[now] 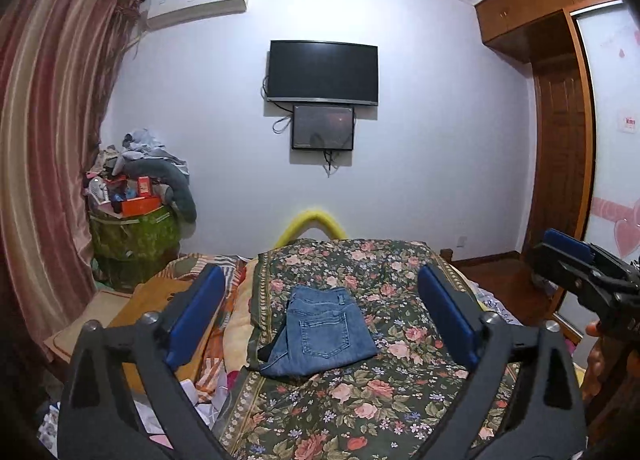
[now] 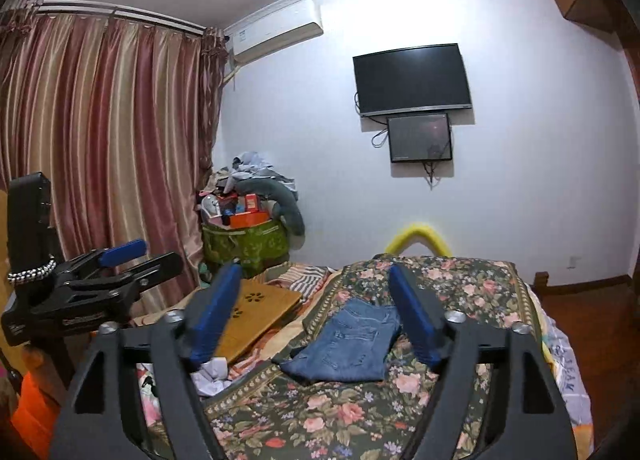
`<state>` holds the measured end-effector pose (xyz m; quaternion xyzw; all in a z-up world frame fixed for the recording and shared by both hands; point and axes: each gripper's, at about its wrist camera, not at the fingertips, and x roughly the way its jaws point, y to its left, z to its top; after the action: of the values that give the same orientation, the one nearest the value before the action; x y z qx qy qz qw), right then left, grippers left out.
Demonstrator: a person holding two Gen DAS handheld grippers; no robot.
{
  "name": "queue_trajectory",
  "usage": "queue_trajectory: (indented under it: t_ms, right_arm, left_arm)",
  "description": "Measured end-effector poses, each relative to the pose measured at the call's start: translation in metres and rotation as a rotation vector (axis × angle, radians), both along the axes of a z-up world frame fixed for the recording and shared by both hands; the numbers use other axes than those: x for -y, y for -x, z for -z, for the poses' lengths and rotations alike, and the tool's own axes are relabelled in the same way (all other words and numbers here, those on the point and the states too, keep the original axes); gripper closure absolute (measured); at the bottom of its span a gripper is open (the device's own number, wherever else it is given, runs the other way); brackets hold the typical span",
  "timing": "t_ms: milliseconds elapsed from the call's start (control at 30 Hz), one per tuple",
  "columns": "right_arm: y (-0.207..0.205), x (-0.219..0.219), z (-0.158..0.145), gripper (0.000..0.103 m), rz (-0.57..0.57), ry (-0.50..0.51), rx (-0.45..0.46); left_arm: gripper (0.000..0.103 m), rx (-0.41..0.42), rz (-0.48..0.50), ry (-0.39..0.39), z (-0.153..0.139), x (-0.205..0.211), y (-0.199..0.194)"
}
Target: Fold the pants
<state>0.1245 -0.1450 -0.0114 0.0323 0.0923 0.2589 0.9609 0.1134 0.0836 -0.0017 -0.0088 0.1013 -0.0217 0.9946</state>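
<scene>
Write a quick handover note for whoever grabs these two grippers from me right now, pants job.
Left hand-held gripper: open, empty, raised above the bed.
Right hand-held gripper: open, empty, also raised.
Jeans: lying on the floral bedspread, already folded into a compact rectangle, back pocket up; neither gripper touches them.
Done: the fold looks finished.
Left: probably nothing, except perhaps tidying the dark bit sticking out at the jeans' left edge.

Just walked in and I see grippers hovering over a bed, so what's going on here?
A person holds a two-finger gripper in each hand above a bed with a floral quilt. A pair of blue jeans lies on the quilt, already folded into a compact stack. The left gripper and right gripper are both open and off the fabric, holding nothing. The folding looks done or nearly so.
</scene>
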Motion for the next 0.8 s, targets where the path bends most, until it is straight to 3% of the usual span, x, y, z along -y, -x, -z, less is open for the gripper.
queue_trajectory:
  t_ms: [200, 800]
  right_arm:
    - [0.007, 0.004, 0.001, 0.001, 0.047, 0.009, 0.010]
    - [0.014, 0.008, 0.010, 0.001, 0.053, 0.013, -0.004]
  left_arm:
    - [0.001, 0.012, -0.016, -0.001, -0.001, 0.002, 0.010]
    - [0.000, 0.026, 0.001, -0.038, 0.004, 0.020, 0.020]
